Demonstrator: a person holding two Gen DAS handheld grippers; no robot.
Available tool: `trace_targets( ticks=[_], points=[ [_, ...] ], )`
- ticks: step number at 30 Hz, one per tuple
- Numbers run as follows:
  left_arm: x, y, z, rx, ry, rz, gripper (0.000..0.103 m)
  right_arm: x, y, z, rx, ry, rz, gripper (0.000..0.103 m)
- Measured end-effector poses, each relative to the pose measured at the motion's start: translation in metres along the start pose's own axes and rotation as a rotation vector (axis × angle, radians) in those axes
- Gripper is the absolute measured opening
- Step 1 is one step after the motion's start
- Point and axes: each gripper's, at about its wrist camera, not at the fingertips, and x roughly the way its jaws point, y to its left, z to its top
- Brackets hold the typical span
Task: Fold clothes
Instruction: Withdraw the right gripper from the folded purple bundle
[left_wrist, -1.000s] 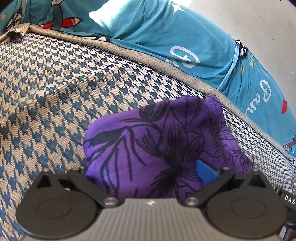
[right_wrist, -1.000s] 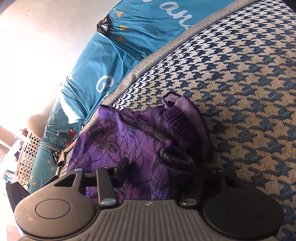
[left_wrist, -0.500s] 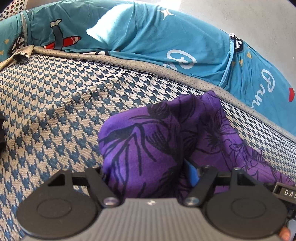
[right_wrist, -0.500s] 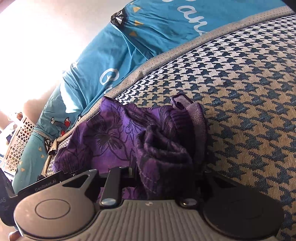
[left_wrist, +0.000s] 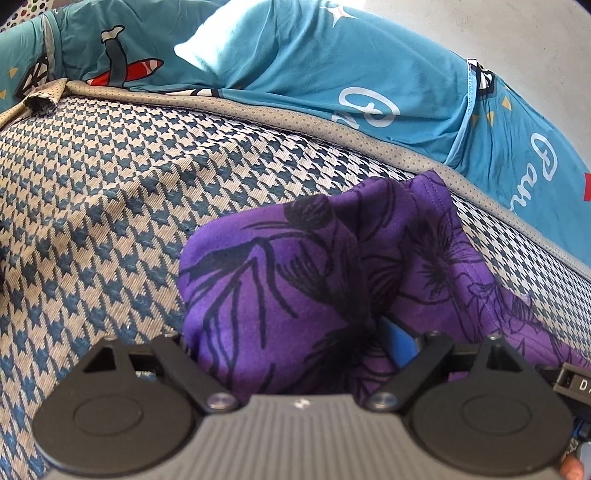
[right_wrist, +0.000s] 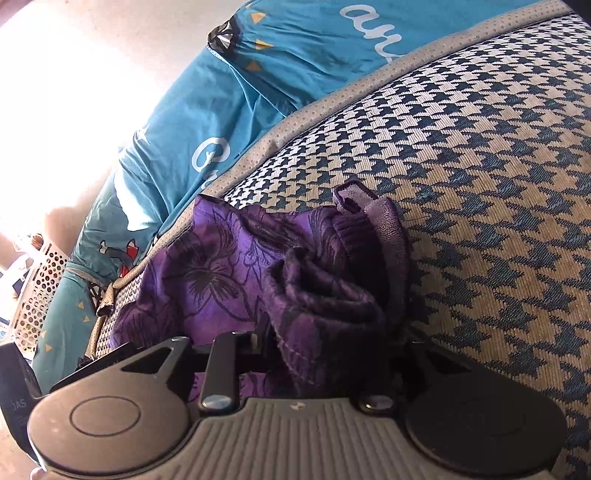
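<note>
Spread across blue-and-cream houndstooth woven bed cover (left_wrist: 110, 206), beside teal printed sheet (left_wrist: 314, 74): bunched purple floral-print garment (left_wrist: 280, 280). Clamped at one end by left gripper (left_wrist: 295, 354), at the other by right gripper (right_wrist: 325, 354). Risk: thick wad slipping loose, ruining fold alignment.

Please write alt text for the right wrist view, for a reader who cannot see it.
The right gripper is shut on a bunched purple floral garment that lies on a houndstooth bed cover. Behind it are teal bedding and a bright wall.
</note>
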Motion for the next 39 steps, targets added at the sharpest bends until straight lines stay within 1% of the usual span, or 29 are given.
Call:
trace_targets(
  ticks=[1,2,3,4,6,10,15,17,20,27,33,39],
  points=[
    [-0.001,0.000,0.000,-0.003,-0.004,-0.001,0.079,0.000,0.002,0.000,-0.016,0.000,-0.005,0.027],
    [-0.003,0.000,0.000,-0.006,-0.009,-0.002,0.077,0.000,0.005,-0.001,-0.034,-0.004,-0.012,0.027],
    [-0.004,0.001,0.000,-0.009,-0.013,-0.003,0.072,0.000,0.008,-0.001,-0.052,-0.008,-0.019,0.025],
    [-0.006,0.000,0.000,-0.011,-0.019,-0.003,0.065,-0.001,0.011,-0.002,-0.073,-0.014,-0.026,0.025],
    [-0.009,-0.002,0.001,-0.005,-0.034,0.004,0.057,-0.002,0.016,-0.004,-0.108,-0.025,-0.037,0.023],
    [-0.017,-0.013,0.000,0.049,-0.070,0.050,0.052,-0.005,0.025,-0.005,-0.178,-0.050,-0.052,0.020],
    [-0.028,-0.029,0.000,0.126,-0.120,0.113,0.050,-0.015,0.045,-0.010,-0.306,-0.109,-0.069,0.018],
    [-0.032,-0.029,0.001,0.127,-0.127,0.125,0.049,-0.019,0.052,-0.011,-0.340,-0.132,-0.063,0.018],
    [-0.040,-0.026,0.003,0.127,-0.142,0.142,0.049,-0.022,0.060,-0.014,-0.357,-0.146,-0.046,0.018],
    [-0.068,-0.006,0.005,0.121,-0.210,0.188,0.049,-0.020,0.084,-0.023,-0.396,-0.158,-0.002,0.018],
    [-0.094,0.012,0.007,0.118,-0.267,0.228,0.049,-0.017,0.114,-0.035,-0.440,-0.172,0.045,0.018],
    [-0.112,0.031,0.006,0.120,-0.296,0.256,0.049,-0.015,0.135,-0.048,-0.474,-0.175,0.075,0.018]
  ],
)
